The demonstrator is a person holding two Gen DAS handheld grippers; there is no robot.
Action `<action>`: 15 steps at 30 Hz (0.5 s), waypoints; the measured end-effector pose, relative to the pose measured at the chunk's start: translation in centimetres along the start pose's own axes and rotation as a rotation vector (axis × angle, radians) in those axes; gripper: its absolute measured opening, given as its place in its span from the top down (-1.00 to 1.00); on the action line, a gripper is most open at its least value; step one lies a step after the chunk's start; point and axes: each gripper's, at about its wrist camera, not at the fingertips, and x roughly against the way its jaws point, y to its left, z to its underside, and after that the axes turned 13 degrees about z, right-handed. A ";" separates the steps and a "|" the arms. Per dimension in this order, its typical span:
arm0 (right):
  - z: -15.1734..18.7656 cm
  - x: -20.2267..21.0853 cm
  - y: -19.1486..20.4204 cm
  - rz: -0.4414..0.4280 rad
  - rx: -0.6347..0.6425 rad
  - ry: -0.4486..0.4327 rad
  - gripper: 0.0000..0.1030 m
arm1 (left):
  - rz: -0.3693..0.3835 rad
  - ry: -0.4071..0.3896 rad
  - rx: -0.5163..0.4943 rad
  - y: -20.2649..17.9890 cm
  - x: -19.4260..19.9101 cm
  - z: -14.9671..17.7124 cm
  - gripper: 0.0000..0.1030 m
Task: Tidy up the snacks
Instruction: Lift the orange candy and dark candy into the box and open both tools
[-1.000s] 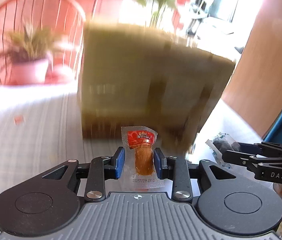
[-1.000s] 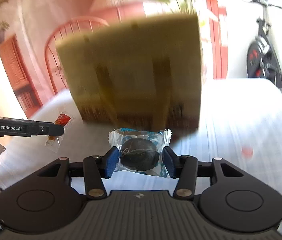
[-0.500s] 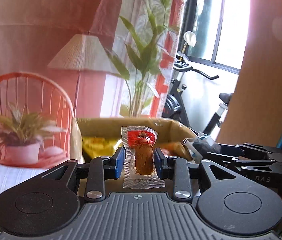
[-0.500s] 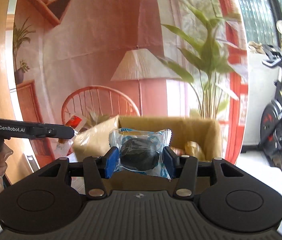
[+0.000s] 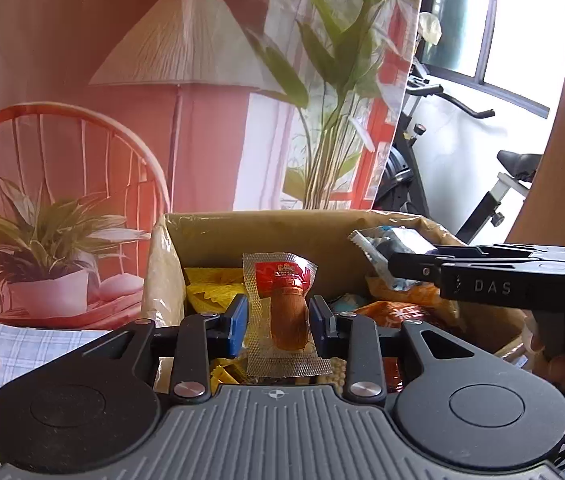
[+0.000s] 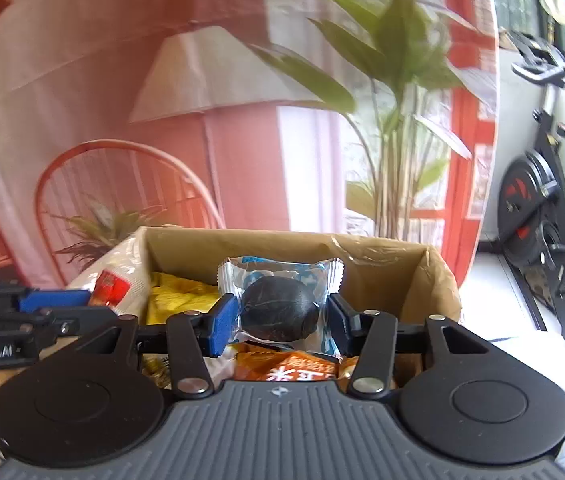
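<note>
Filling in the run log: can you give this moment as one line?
left gripper: holds sausage pack | right gripper: jaws opening around dark snack pack | both over cardboard box | stage: dropping

Both wrist views overlook the cardboard box closely.

Snack packets in cardboard box — potted plant left, exercise bike right.

a clear sausage packet and a dark-filled blue packet stand upright above an open snack-filled cardboard box.
</note>
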 end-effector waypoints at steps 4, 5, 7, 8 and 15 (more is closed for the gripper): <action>0.5 0.0 -0.9 -0.012 -0.053 -0.010 -0.15 | 0.006 -0.003 -0.010 0.0 0.1 0.1 -0.09; 0.4 0.4 -0.9 -0.017 -0.053 -0.016 -0.18 | 0.012 -0.011 -0.019 -0.3 0.3 0.1 -0.11; 0.6 1.0 -1.1 -0.016 -0.051 -0.027 -0.18 | 0.019 -0.018 -0.035 -0.7 0.8 0.2 -0.12; 0.6 1.5 -1.2 -0.022 -0.052 -0.034 -0.18 | 0.021 -0.017 -0.039 -0.9 1.0 0.2 -0.12; 2.1 6.2 -2.1 -0.055 -0.066 -0.093 -0.18 | 0.059 -0.036 -0.056 -1.8 3.7 1.0 -0.13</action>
